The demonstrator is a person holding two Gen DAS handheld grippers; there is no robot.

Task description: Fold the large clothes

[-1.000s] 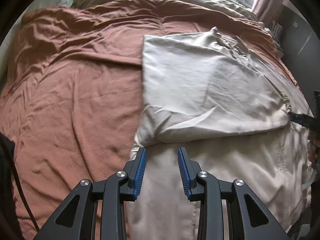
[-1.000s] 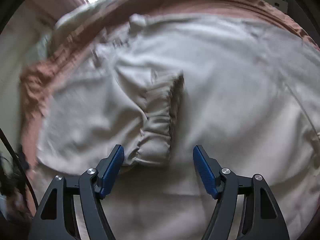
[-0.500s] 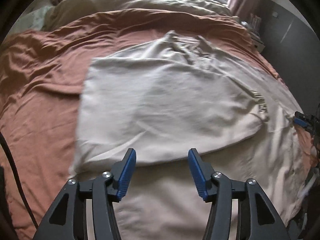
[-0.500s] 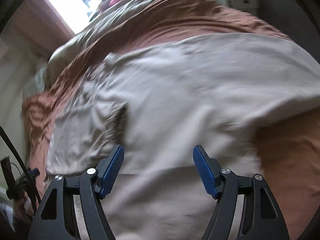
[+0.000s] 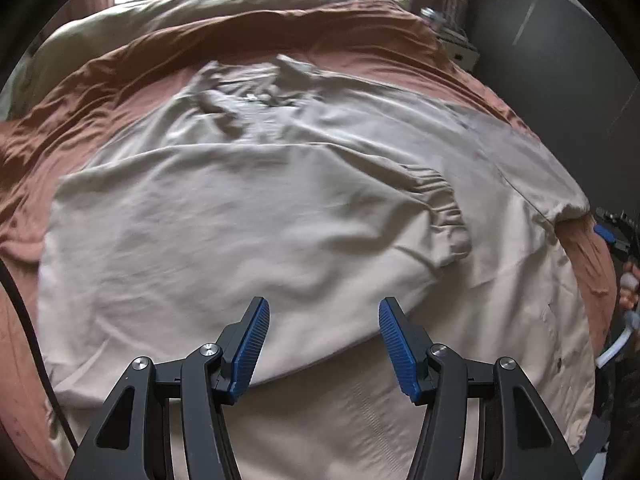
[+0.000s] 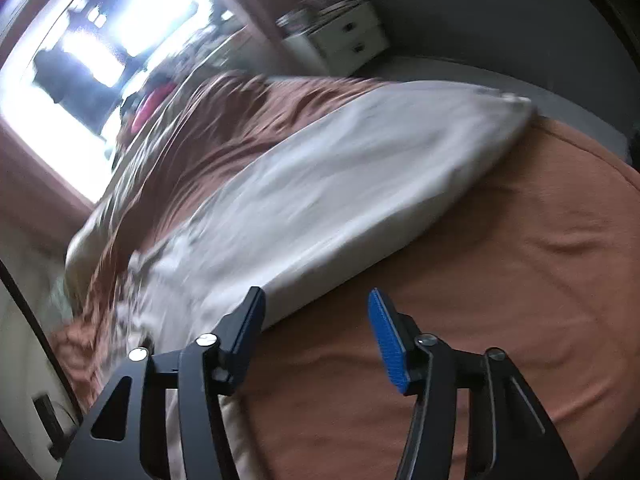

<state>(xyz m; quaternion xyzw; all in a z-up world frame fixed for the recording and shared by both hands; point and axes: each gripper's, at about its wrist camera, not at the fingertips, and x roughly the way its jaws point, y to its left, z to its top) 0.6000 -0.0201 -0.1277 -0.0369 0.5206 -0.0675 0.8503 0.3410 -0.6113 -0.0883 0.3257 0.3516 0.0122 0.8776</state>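
Right wrist view motion-blurred: beige garment [image 6: 344, 184] and rust blanket [image 6: 520, 280] smeared, seams unreadable; window [image 6: 100, 40] blown out, the dark shapes against it unidentifiable. Left wrist view: garment's near hem runs behind the left gripper [image 5: 322, 344] and off the bottom edge. Right gripper [image 5: 614, 232] cut by the right frame edge, only a blue pad tip showing; jaw spacing unreadable there.

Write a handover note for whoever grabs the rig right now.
Left gripper: open, empty, over the near edge of the folded-over sleeve.
Right gripper: open, empty, at the garment's edge over the orange bedspread.
Beige shirt lies spread on the bed, collar at the far end.
Done: one sleeve laid across the body, cuff on top.
Left: other side, then the lengthwise folds.
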